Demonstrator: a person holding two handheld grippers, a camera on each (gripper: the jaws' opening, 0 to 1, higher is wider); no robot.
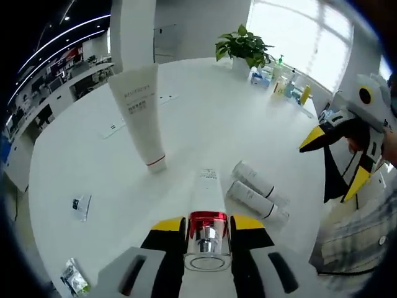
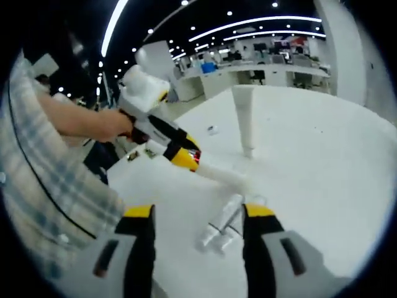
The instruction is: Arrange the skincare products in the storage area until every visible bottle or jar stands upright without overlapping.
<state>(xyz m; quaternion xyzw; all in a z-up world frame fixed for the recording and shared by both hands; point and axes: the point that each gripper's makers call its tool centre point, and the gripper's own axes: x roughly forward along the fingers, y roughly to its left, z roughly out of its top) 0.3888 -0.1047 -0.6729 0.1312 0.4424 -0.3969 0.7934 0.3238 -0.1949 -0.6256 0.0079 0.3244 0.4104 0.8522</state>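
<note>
My left gripper (image 1: 208, 222) is shut on a white tube with a red and silver cap (image 1: 208, 198) that points forward just over the white table (image 1: 205, 112). The same left gripper (image 2: 183, 155) shows in the right gripper view, held by a hand, with the white tube (image 2: 220, 176) reaching toward the table. A tall white tube (image 1: 139, 108) stands upright on its red-ringed cap, to the front left of the held one. Two small white tubes (image 1: 259, 192) lie side by side on the right. My right gripper (image 2: 198, 214) is open above these lying tubes (image 2: 220, 233).
A potted plant (image 1: 243, 46) and several small bottles (image 1: 285, 84) stand at the table's far edge. Small packets (image 1: 80, 205) lie on the left of the table. A person's plaid sleeve (image 2: 56, 186) is at the left. The right gripper (image 1: 335, 161) hovers at the table's right side.
</note>
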